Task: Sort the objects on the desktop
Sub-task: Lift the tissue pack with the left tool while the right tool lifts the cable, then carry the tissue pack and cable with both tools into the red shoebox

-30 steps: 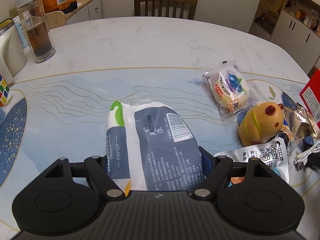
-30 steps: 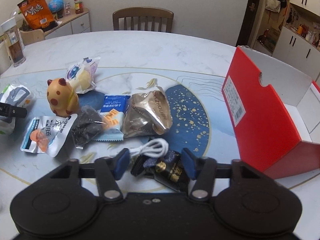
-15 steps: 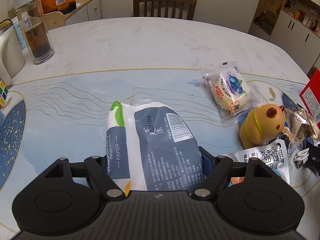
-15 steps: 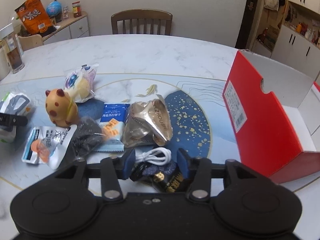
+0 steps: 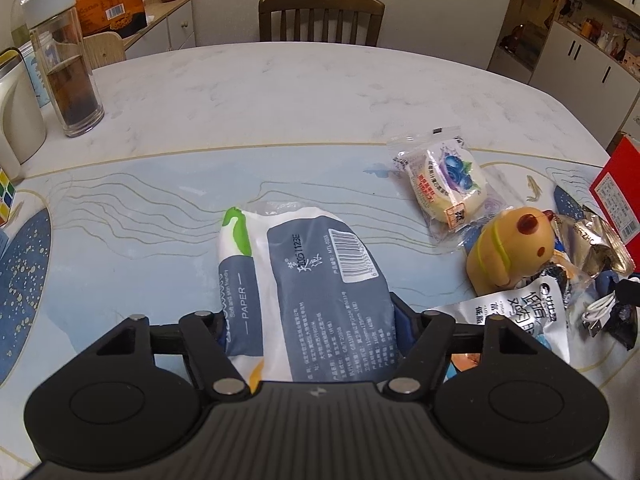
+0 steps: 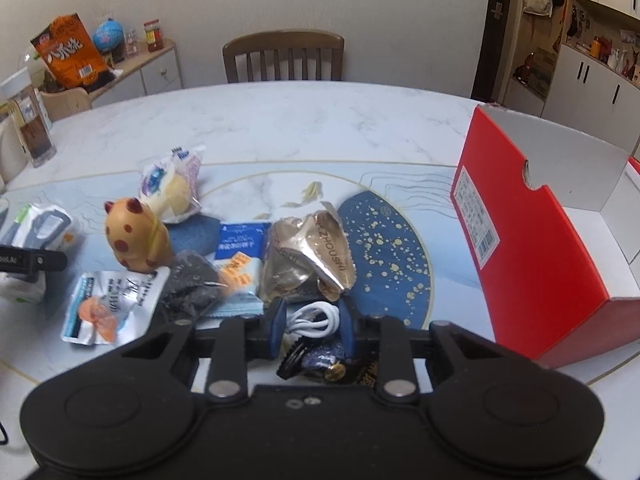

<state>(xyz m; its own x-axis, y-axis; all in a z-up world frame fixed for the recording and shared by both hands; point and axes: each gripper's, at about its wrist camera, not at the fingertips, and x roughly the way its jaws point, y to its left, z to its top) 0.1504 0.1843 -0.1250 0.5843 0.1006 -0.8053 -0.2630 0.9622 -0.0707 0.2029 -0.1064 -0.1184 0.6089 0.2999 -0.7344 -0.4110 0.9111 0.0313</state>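
While the marble table (image 6: 320, 120) lay crowded with snack packets, I had the open red box (image 6: 532, 240) standing at its right side, nearer my right hand than my left. The tissue pack (image 5: 312, 280) came next in size: it lay lengthwise along my left gripper (image 5: 308, 324), its long axis running away from me, and the jaws had just been closing on its near end, the blue pads pressed against both sides. The capybara toy (image 6: 136, 236) sat between the two hands. Smallest was the coiled white cable (image 6: 314, 318), lying on a dark packet directly ahead of my right gripper (image 6: 312, 324), whose jaws had just been closing and now pinched it. I judged the box, up and to the right, its likely destination.
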